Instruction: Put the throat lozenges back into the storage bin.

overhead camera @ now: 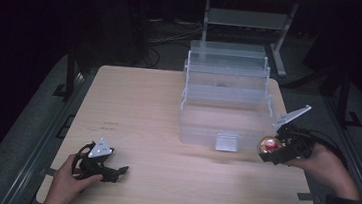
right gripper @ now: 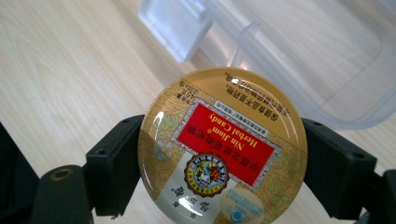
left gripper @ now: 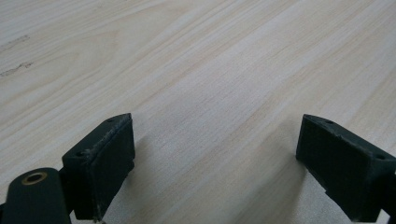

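From the high view, a light wooden counter (overhead camera: 166, 130) carries a big clear plastic box (overhead camera: 226, 104) with its lid standing open. The box sits toward the far right part of the counter. At the right edge of the counter, a hand holds the right tool (overhead camera: 271, 150). This tool is clamped on a round gold candy tin with a red label (overhead camera: 269, 145). The tin is up off the counter, just beside the near right corner of the box. Near the near left corner of the counter, the other hand holds the left tool (overhead camera: 114, 172), which is low over the wood.

In the left gripper view, the two black jaws of the left tool (left gripper: 215, 168) stand wide apart. There is nothing between them, just bare counter (left gripper: 196, 70).

In the right gripper view, the right tool (right gripper: 222, 163) has one black jaw pressed on each side of the round tin (right gripper: 223, 149). The red label has small words on it, and they look upside down. Past the tin there is the rim of the clear box (right gripper: 299, 60) and its small clear latch (right gripper: 175, 25), with the counter (right gripper: 65, 70) below.
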Demonstrator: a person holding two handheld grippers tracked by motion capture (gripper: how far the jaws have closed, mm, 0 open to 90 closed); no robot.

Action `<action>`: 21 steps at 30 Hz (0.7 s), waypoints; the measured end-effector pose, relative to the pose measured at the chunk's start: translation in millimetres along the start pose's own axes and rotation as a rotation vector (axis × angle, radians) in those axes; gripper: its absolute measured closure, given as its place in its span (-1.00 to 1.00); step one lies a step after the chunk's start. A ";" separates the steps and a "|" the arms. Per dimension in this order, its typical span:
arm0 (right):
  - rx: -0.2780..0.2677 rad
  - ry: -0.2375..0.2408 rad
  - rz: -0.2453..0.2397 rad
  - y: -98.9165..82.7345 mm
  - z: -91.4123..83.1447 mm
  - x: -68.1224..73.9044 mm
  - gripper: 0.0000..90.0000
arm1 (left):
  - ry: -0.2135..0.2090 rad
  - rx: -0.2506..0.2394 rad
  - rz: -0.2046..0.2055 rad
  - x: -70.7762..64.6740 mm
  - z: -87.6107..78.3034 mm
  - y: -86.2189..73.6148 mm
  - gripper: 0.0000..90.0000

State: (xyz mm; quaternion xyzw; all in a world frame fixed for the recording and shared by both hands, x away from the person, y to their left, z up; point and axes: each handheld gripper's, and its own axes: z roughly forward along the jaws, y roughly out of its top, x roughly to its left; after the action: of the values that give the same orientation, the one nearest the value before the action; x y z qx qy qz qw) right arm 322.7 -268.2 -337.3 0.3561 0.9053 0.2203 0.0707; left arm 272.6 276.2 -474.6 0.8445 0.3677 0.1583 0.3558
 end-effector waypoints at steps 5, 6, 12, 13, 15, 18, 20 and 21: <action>-0.003 -0.014 0.014 7.2 -5.0 -8.6 -0.56 | 0.000 -0.003 -0.003 -0.2 0.2 0.0 -0.76; -0.003 -0.014 0.014 7.2 -5.0 -8.6 -0.56 | 0.000 -0.003 -0.003 -0.2 0.2 0.0 -0.76; -0.003 -0.036 0.025 19.2 -11.0 -18.7 -0.56 | 0.000 0.000 0.000 0.0 0.0 0.0 -0.76; -0.002 -0.038 0.028 21.5 -11.9 -20.1 -0.56 | 0.000 0.000 0.000 0.0 0.0 0.0 -0.76; -0.002 -0.048 0.029 26.6 -13.0 -23.3 -0.56 | 0.000 -0.003 -0.003 -0.2 0.2 0.0 -0.76; 0.003 -0.061 0.039 35.2 -13.0 -28.2 -0.56 | 0.000 -0.002 -0.003 -0.2 0.2 0.0 -0.76; 0.004 -0.067 0.041 40.6 -11.7 -32.3 -0.56 | 0.000 -0.001 -0.001 -0.1 0.0 0.0 -0.76; 0.004 -0.070 0.046 43.1 -10.5 -34.2 -0.56 | 0.000 0.000 0.000 0.0 0.0 0.0 -0.76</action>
State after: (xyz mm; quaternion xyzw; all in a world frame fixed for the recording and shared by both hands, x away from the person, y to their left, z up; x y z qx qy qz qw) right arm 371.3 -267.0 -309.6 0.3843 0.8944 0.2075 0.0964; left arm 272.5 276.2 -474.6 0.8444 0.3678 0.1582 0.3559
